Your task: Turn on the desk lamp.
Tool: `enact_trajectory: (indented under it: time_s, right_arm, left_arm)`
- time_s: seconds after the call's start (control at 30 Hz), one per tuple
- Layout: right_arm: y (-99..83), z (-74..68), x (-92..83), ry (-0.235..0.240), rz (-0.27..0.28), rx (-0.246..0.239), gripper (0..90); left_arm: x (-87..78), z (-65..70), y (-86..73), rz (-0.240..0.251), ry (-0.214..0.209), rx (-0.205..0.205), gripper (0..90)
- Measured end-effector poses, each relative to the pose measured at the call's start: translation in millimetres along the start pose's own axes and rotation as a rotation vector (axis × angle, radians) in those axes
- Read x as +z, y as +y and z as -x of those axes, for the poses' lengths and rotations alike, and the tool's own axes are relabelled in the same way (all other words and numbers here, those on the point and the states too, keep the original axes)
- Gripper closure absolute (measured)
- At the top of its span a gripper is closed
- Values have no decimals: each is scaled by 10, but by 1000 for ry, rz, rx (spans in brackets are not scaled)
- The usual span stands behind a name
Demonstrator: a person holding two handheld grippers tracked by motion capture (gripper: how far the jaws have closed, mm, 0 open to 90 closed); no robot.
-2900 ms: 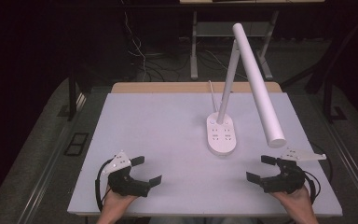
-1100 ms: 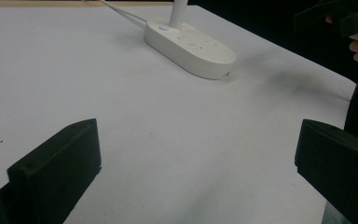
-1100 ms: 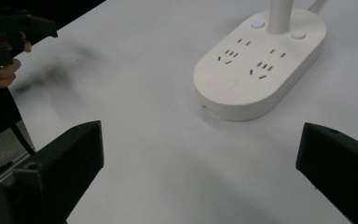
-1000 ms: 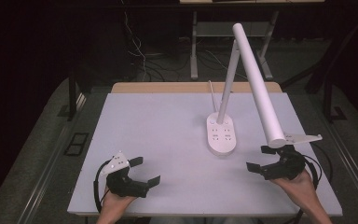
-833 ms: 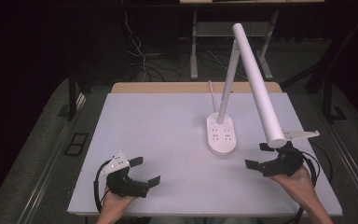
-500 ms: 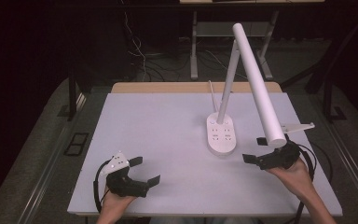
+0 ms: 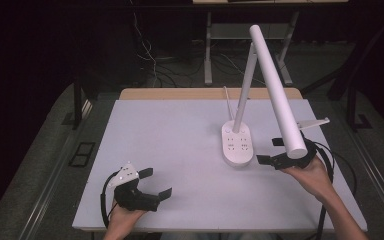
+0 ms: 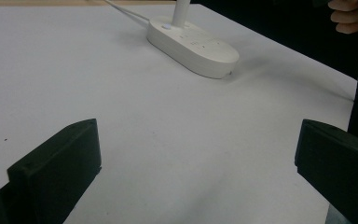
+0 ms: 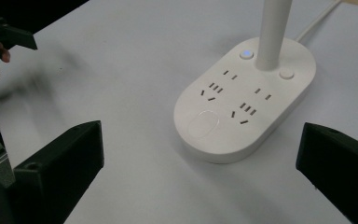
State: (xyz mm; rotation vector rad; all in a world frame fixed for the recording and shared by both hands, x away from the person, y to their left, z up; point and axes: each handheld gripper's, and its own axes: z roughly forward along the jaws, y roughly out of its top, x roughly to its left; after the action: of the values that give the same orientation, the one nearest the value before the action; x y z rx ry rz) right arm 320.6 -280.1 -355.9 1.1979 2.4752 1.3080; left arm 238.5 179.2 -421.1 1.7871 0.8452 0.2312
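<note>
We see the right gripper (image 7: 276, 151) has moved up beside the lamp base (image 7: 238, 144) mid-table, jaws wide apart, likely going for a button; left gripper (image 7: 152, 183) idle, jaws apart.

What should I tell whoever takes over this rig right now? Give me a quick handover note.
Left tongs: open, holding nothing, low at the near left part of the table.
Right tongs: open, holding nothing, just right of the lamp base and facing it, under the tip of the lamp head.
Lamp: upright on its oval base with sockets, right of centre; a blue light shows beside the stem.
Done: right tongs are at the base.
Left: nothing is gripped or pressed yet; likely work the base or head.
</note>
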Motion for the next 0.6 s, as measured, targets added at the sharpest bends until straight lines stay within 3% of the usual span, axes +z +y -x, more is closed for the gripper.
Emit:
enact_trajectory:
  time_s: [0.6]
  right_arm:
    - [169,164,224,-7,-38,13,5]
  left_arm:
    - [7,0,1,-4,-2,3,0]
